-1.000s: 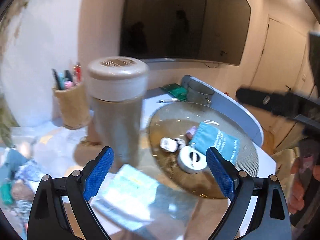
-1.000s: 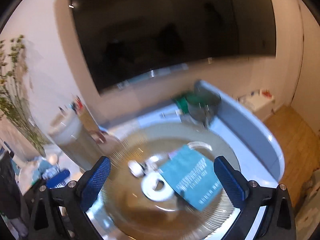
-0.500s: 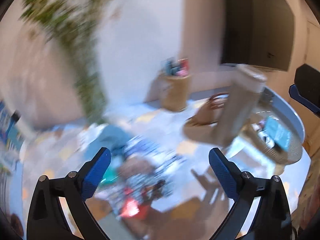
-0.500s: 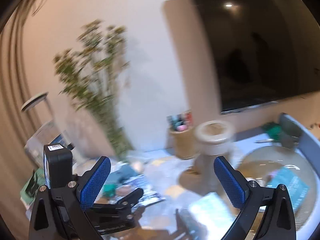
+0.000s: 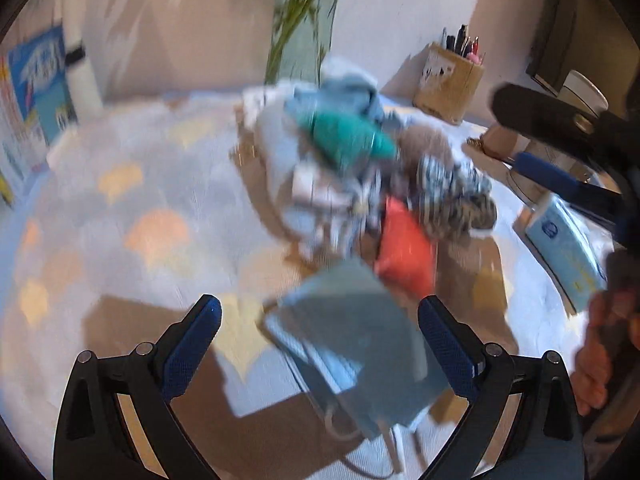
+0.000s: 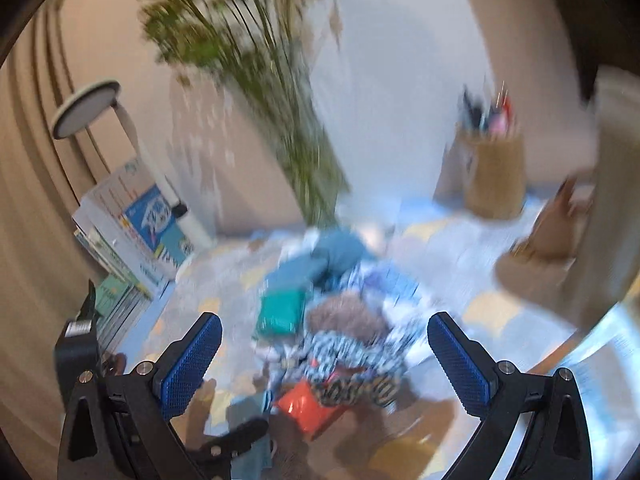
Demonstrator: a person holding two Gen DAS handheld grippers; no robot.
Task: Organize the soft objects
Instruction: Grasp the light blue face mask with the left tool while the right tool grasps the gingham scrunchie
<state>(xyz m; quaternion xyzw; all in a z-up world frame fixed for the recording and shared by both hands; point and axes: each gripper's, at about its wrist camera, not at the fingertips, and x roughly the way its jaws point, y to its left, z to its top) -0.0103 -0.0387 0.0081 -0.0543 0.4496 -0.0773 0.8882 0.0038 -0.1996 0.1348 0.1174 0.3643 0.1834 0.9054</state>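
Observation:
A blurred heap of soft things lies on the pale patterned tablecloth (image 5: 120, 208). In it I see a teal pouch (image 5: 344, 136), a brown fuzzy piece (image 5: 424, 144), a zebra-patterned cloth (image 5: 452, 184) and an orange pouch (image 5: 406, 256). A grey-blue pouch (image 5: 360, 340) lies at the near edge of the heap. My left gripper (image 5: 320, 304) is open above it, its pads well clear of it. My right gripper (image 6: 324, 320) is open over the heap, above the brown piece (image 6: 344, 316) and the orange pouch (image 6: 308, 404), with nothing gripped.
A pen holder (image 5: 448, 80) and a vase of green stems (image 6: 260, 60) stand behind the heap. Boxes and books (image 6: 140, 232) lean at the left by a lamp (image 6: 86, 108). A tissue pack (image 5: 564, 256) and a tall beige bottle (image 6: 600, 200) are on the right.
Both views have swung left from the glass tray with the blue pouch to the heap of soft things, and both grippers have come lower and closer to the table. Both stay open.

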